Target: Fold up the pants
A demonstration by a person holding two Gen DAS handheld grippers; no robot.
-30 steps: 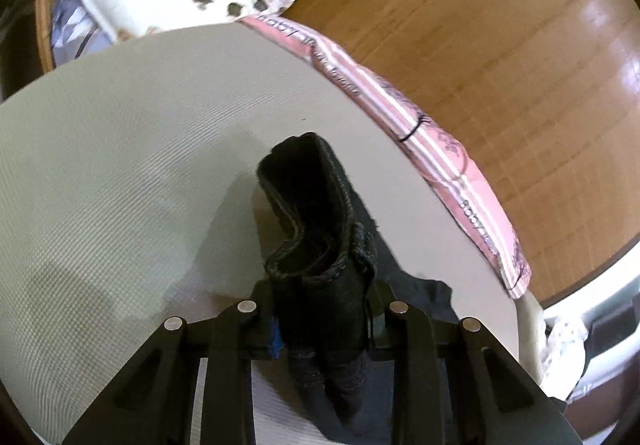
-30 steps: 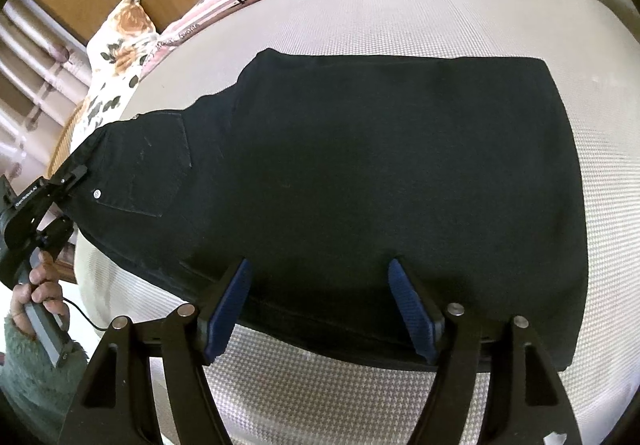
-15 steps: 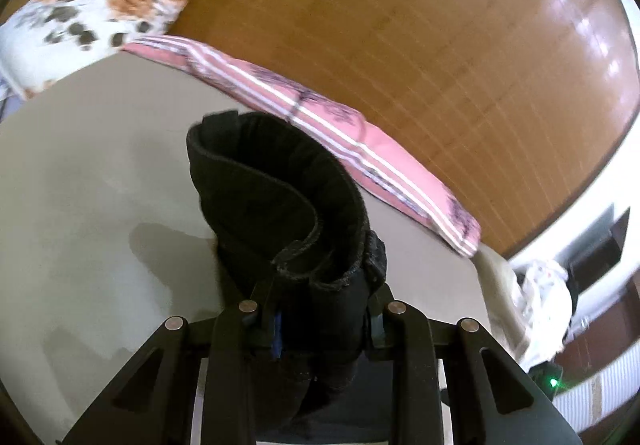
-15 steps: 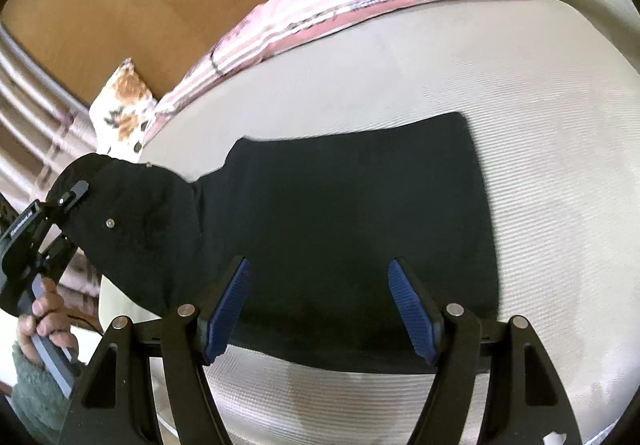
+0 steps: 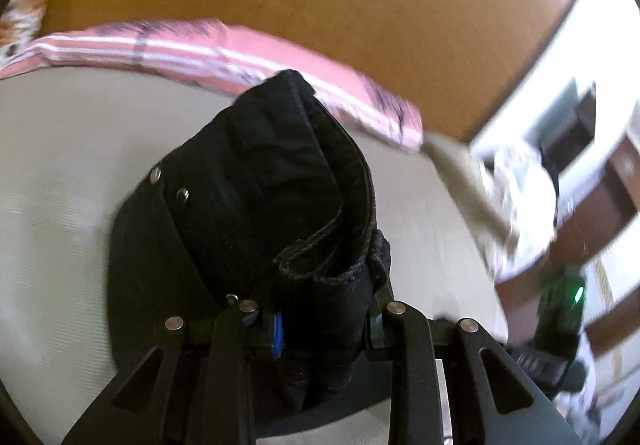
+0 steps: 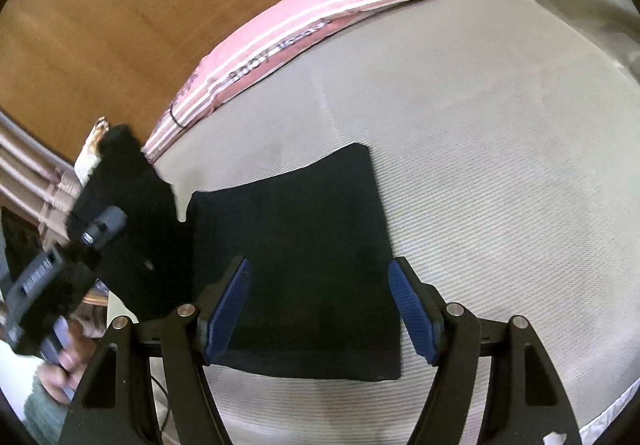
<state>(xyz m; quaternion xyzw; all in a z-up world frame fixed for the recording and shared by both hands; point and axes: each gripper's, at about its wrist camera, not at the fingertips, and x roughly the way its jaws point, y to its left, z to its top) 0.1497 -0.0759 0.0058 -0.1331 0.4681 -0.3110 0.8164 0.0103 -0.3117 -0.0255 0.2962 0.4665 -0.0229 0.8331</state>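
The left gripper (image 5: 325, 319) pinched the bunched waistband of the black pants (image 6: 296, 265), lifting it off the beige mattress (image 6: 500, 165), while the right gripper (image 6: 320, 309) hovered spread above the flat folded legs, their length running toward the pink striped blanket (image 6: 304, 33).

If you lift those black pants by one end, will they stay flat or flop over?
The black denim pants will probably flop: the waistband end curls over in the left gripper. They likely won't slip, since it's clamped on bunched cloth. The rest will probably drag on the beige mattress.
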